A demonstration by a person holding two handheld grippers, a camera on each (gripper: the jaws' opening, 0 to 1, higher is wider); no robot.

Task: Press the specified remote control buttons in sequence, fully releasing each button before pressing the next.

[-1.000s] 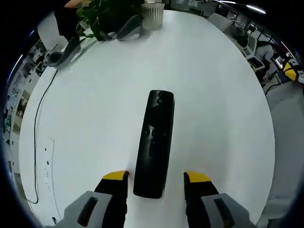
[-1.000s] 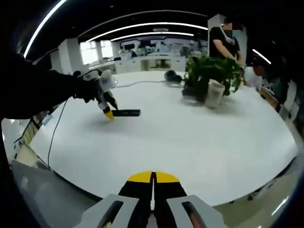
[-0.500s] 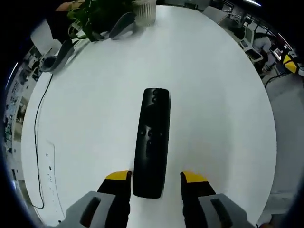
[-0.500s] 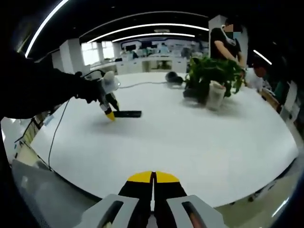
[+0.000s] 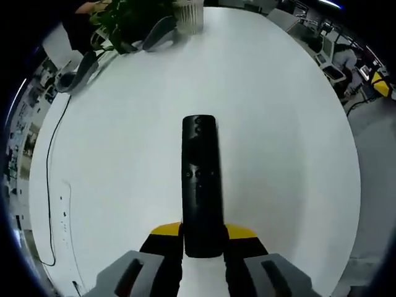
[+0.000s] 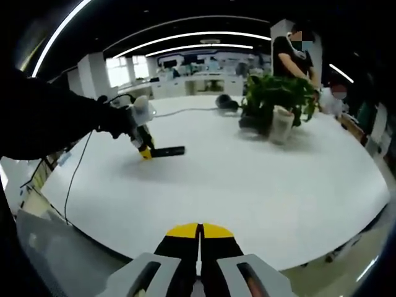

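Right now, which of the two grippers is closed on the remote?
The left gripper: its yellow-tipped jaws clamp the near end of the black remote on the white table. The right gripper is shut too, but empty, hanging at the table's edge far from the remote.

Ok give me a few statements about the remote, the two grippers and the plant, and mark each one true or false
1. The left gripper is shut on the near end of the remote. True.
2. The right gripper is pressing a button on the remote. False: it is shut on nothing, far from the remote, near the table edge.
3. The remote lies on a white table. True.
4. The potted plant stands right beside the remote. False: it stands well apart, further along the table.
5. The remote is white. False: it is black.
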